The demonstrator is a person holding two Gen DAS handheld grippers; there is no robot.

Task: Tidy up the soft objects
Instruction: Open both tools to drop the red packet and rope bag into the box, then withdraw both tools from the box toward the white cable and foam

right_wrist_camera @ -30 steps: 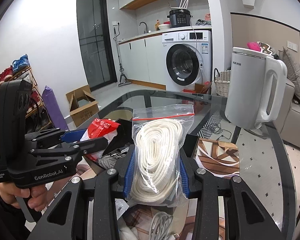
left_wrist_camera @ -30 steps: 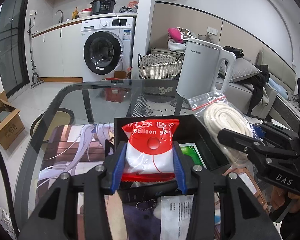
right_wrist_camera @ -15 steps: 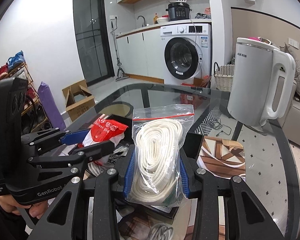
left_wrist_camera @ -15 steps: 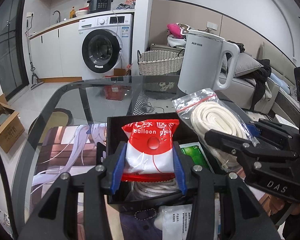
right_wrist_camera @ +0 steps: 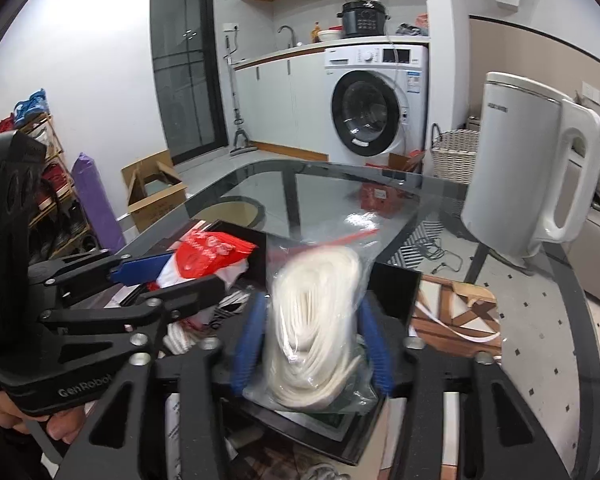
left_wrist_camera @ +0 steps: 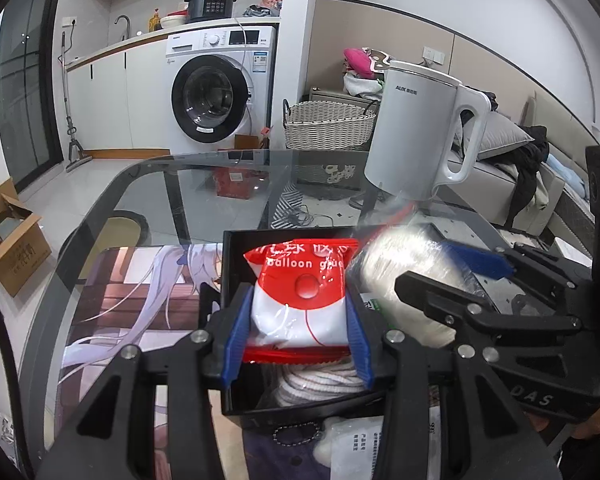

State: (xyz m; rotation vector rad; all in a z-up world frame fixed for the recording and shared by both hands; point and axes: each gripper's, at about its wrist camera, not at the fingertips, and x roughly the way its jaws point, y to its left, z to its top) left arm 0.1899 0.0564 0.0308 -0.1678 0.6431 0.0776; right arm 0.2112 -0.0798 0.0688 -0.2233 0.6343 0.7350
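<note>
My left gripper (left_wrist_camera: 298, 334) is shut on a red and white "balloon glue" packet (left_wrist_camera: 302, 292) and holds it over the black box (left_wrist_camera: 236, 244). It also shows in the right wrist view (right_wrist_camera: 210, 254). My right gripper (right_wrist_camera: 312, 342) has its blue pads spread wider than the clear zip bag of white rope (right_wrist_camera: 320, 312). The bag is blurred and sits low over the box (right_wrist_camera: 394, 288). In the left wrist view the bag (left_wrist_camera: 404, 276) lies between the right gripper's fingers (left_wrist_camera: 476, 260). Another coil of white rope (left_wrist_camera: 320, 384) lies in the box.
A white electric kettle (left_wrist_camera: 416, 136) stands on the glass table (left_wrist_camera: 172, 200) behind the box. A picture mat (left_wrist_camera: 140, 292) lies left of the box, a wooden coaster (right_wrist_camera: 456, 312) to its right. White packets (left_wrist_camera: 356, 444) lie near me. A washing machine and wicker basket stand beyond.
The right gripper has moved left over the black box and its jaws have widened; the rope bag has dropped lower and is blurred. The left gripper still holds the red packet.
</note>
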